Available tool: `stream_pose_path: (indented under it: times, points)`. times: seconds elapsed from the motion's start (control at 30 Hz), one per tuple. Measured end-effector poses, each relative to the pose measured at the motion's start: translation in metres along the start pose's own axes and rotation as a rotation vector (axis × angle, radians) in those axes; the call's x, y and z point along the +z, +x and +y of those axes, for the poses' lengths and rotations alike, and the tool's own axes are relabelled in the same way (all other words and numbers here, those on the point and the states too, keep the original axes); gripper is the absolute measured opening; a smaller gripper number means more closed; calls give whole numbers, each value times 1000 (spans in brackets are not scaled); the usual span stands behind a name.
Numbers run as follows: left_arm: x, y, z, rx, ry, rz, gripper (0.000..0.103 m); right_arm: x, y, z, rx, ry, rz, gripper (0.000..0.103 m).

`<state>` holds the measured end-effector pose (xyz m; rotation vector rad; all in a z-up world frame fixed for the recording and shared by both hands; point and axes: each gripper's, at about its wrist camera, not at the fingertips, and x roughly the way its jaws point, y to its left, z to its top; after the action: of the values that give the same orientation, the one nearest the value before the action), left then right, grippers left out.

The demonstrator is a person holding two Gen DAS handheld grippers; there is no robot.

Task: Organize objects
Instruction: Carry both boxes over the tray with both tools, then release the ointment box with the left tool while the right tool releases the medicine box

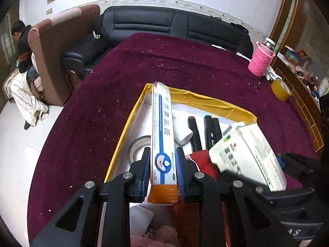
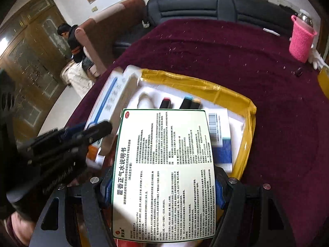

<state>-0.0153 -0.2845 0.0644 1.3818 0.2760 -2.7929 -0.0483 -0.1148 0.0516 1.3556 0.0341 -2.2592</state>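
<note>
Left tongs (image 1: 162, 164) clenched on tube box (image 1: 162, 127) | right tongs (image 2: 162, 187) clenched on flat box (image 2: 164, 164) | both over tray (image 2: 226, 94) | risk: boxes collide, jam on markers (image 1: 205, 131)

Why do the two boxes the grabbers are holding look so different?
The long narrow box is slim with a blue stripe; the flat wide box is broad, green-edged and covered in tiny print. The left gripper pinches narrowly; the right gripper spreads wide. Both are held above the yellow-rimmed tray.
</note>
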Motion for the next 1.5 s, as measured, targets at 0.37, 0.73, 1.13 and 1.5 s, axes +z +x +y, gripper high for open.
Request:
stream_pose_path:
  times: [0.37,0.73,1.13,1.5]
  points:
    - [-3,-23,6,22,-1,-85,25,-3,1,17,-49,-47,-57,77]
    - [-11,-83,-6,99,43,-265,77,-20,-7,39,-66,-158,-126,80]
    - [-35,-143,-37,184,91,-418,97,-48,-51,17,-42,-84,-185,87]
    - [-51,-173,-64,212,53,-485,103,-77,-94,-14,20,10,-240,91]
